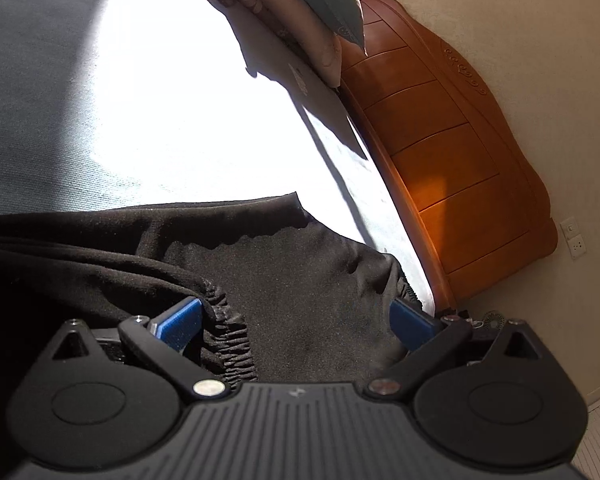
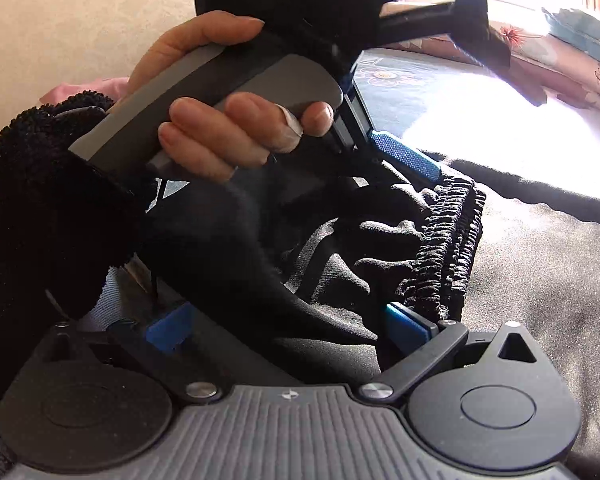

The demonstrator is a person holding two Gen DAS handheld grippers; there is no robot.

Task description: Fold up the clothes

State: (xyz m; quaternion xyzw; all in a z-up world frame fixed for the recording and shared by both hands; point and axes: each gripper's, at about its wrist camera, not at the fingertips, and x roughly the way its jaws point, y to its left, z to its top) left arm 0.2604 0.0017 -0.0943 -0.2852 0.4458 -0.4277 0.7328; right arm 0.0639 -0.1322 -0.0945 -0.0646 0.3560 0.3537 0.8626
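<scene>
A black garment (image 1: pixel 300 264) with a ruched elastic waistband (image 1: pixel 228 336) lies on the bed sheet (image 1: pixel 40 120). My left gripper (image 1: pixel 296 320) is open, its blue pads (image 1: pixel 180 324) far apart with the black cloth lying loose between them and the waistband beside the left pad. In the right wrist view a hand (image 2: pixel 220 136) holds that left gripper, and one of its blue fingers (image 2: pixel 404 156) reaches the top of the waistband (image 2: pixel 448 248). My right gripper (image 2: pixel 288 330) is open too, with dark folds of the garment (image 2: pixel 540 264) between its wide-set pads; its right pad touches the waistband's lower end.
A wooden headboard (image 1: pixel 460 152) runs along the bed's right side, with pillows (image 1: pixel 312 12) leaning at its far end. Strong sunlight washes out the middle of the sheet. Wall sockets (image 1: pixel 574 240) sit beyond the headboard. A fluffy black sleeve (image 2: pixel 40 200) fills the left.
</scene>
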